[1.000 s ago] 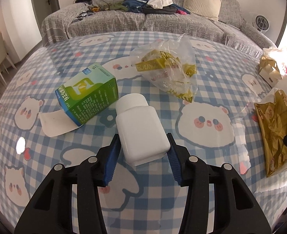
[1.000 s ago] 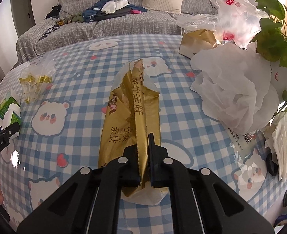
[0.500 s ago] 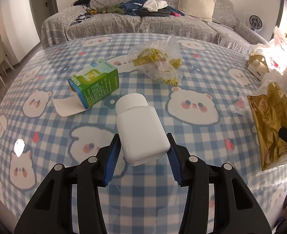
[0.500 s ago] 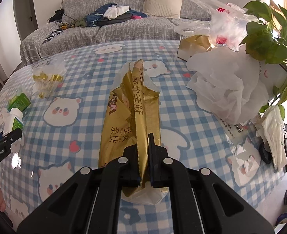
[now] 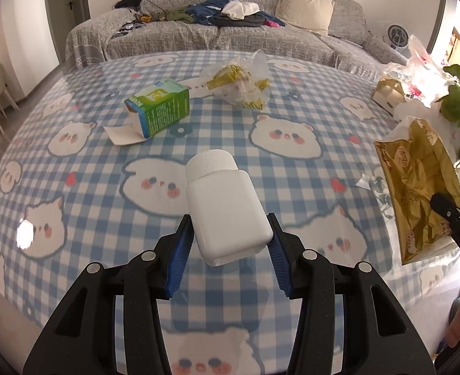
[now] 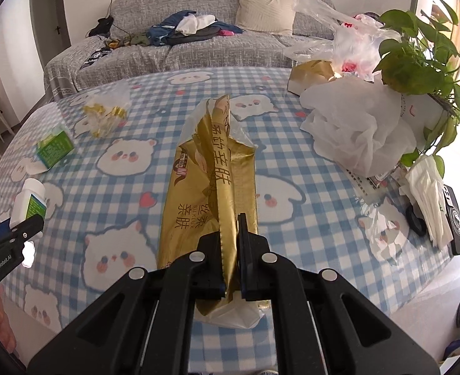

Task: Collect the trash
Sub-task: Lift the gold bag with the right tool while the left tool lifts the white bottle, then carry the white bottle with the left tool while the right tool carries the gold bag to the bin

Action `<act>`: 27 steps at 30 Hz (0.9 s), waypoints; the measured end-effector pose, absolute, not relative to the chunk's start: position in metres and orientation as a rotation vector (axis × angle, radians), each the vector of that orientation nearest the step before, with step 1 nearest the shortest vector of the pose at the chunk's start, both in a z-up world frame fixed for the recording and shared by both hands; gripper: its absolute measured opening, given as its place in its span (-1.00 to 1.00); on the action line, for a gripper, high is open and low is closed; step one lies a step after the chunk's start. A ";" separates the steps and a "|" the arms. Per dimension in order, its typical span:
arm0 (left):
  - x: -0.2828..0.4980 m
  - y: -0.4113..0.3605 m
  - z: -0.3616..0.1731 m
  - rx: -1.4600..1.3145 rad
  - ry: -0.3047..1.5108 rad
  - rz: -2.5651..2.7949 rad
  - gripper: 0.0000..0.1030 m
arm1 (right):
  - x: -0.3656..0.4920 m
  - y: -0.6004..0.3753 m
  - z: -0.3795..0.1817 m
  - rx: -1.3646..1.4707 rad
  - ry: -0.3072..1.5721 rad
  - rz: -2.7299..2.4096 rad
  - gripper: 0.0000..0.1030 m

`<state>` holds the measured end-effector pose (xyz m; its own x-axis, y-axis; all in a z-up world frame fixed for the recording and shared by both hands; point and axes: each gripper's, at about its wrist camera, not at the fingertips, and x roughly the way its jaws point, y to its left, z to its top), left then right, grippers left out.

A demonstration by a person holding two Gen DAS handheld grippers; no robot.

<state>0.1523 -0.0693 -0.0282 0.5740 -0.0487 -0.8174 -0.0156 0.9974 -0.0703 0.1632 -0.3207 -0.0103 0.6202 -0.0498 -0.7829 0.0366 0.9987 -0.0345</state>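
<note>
colours and patterns across the worktop and room

the round worktop cloth is blue-and-white check printed with white bears, pink cheeks and small red hearts. the plain white plastic bottle sits between blue ribbed pads on black arms; its far face carries a green label. the crinkled foil wrapper is gold with dark lettering. the small cardboard carton is green and white with a blue corner. the clear plastic bag shows yellow scraps. the fabric sofa is grey weave, its cushion cream.
</note>
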 end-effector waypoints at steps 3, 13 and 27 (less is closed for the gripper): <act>0.137 -0.070 -0.026 -0.079 0.954 -0.031 -0.11 | 0.152 -0.318 -0.009 -0.021 0.898 -0.049 -0.91; 0.087 -0.070 -0.016 -0.081 0.937 -0.057 -0.11 | 0.098 -0.316 0.002 -0.012 0.886 -0.033 -0.91; 0.005 -0.077 -0.021 -0.080 0.921 -0.103 -0.11 | 0.010 -0.320 0.006 -0.008 0.839 -0.012 -0.91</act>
